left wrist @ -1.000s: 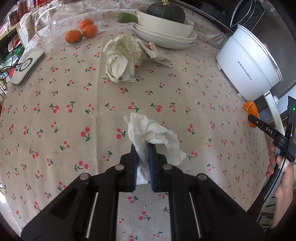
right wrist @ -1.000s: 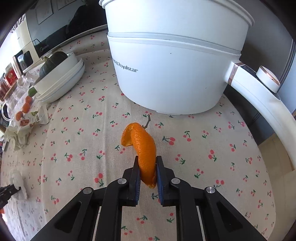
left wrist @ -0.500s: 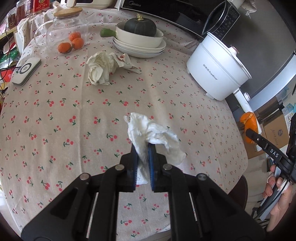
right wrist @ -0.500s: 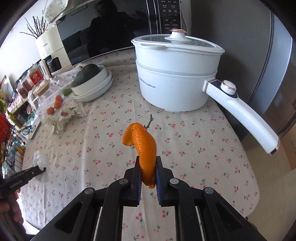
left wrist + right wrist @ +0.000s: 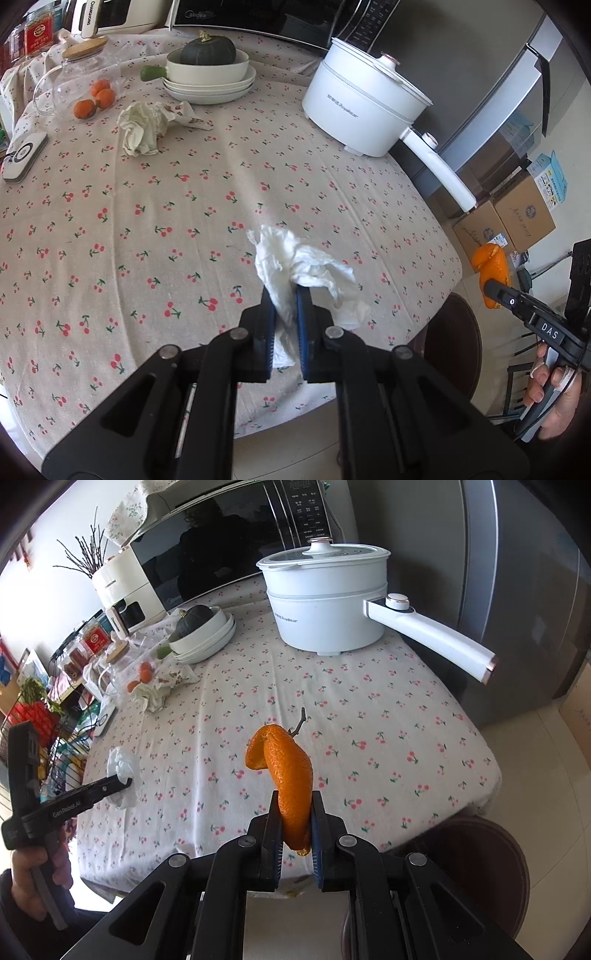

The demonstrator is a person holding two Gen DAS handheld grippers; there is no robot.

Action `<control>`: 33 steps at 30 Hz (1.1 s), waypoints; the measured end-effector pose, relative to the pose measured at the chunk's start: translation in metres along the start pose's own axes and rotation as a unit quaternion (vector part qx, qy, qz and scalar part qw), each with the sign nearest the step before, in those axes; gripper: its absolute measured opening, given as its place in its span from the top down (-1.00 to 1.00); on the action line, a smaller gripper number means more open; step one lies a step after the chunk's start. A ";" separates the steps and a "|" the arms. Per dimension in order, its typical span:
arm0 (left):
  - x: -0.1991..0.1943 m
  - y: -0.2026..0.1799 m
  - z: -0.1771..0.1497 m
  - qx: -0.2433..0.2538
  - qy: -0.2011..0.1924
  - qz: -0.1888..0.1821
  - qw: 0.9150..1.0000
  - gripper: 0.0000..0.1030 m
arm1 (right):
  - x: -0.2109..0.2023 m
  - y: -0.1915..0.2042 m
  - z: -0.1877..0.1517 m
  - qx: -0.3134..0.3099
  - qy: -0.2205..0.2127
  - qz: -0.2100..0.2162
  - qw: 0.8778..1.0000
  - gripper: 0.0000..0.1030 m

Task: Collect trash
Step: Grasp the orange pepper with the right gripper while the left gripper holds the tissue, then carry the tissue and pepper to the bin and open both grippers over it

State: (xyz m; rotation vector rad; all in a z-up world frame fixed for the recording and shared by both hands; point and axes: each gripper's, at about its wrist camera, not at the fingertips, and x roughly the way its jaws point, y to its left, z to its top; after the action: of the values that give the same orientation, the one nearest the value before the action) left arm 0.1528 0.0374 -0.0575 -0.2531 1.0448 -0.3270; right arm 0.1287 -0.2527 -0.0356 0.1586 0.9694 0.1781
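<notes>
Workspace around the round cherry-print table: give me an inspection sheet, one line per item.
Surface: cherry-print tablecloth covers the round table.
Job's things: white tissue and orange peel are held above it; crumpled paper and a wrapper lie near the dishes.
Clutter: white electric pot, stacked dishes with a dark squash, glass jar, oranges, white remote-like device.
Grippers: left gripper shut on the tissue; right gripper shut on the peel.
Cables: nothing seen.
Surroundings: microwave, cardboard boxes, wire rack.
</notes>
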 end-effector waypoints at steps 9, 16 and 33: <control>0.009 -0.042 -0.015 0.051 0.017 -0.020 0.998 0.77 | -0.027 -0.037 -0.048 0.023 0.000 -0.008 1.000 0.74; 0.029 -0.092 -0.029 0.103 0.045 -0.044 0.993 0.77 | -0.040 -0.079 -0.080 0.059 0.004 -0.024 0.998 0.74; 0.088 -0.219 -0.081 0.234 0.107 -0.114 0.960 0.77 | -0.063 -0.165 -0.134 0.152 0.014 -0.067 0.986 0.74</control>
State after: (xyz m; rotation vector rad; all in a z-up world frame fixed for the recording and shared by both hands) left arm 0.0911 -0.2018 -0.0887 0.0934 1.1203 -0.8104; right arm -0.0040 -0.4201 -0.0944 0.3714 1.0275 -0.0928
